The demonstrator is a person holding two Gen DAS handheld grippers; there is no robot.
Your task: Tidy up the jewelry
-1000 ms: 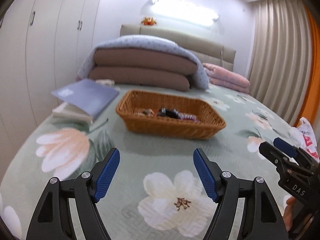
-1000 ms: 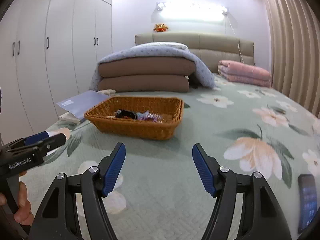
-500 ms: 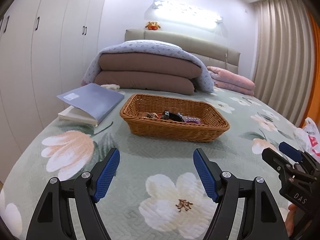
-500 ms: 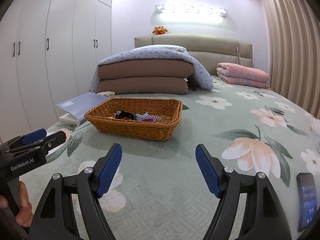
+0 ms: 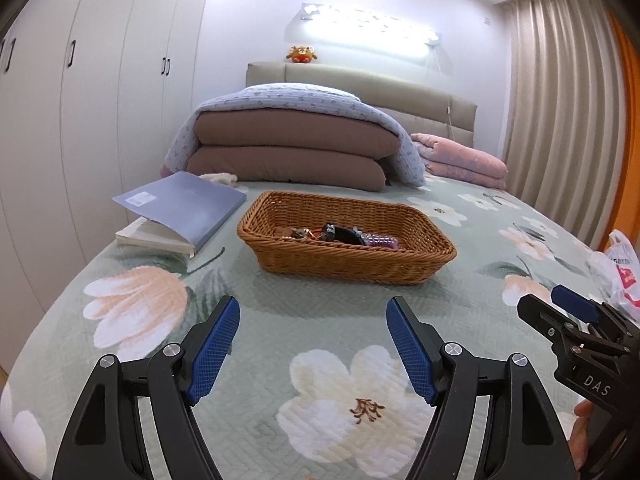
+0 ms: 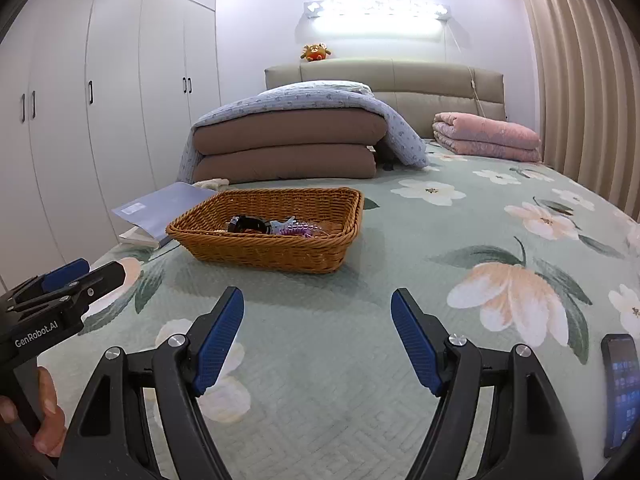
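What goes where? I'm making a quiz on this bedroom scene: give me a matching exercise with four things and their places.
Things:
1. wicker basket
2. phone
3. plush toy
4. pink blanket

Places:
A. on top of the headboard
B. folded by the curtain
C. middle of the bed, holding jewelry
D. flat on the bedspread, at the right edge of the right wrist view

Pairs: 1-C, 2-D, 3-A, 4-B

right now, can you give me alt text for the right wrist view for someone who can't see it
A wicker basket holding a small jumble of jewelry sits on a floral bedspread, ahead and a little left of the open, empty right gripper. The left gripper enters from the left edge, and a phone lies at the right edge.
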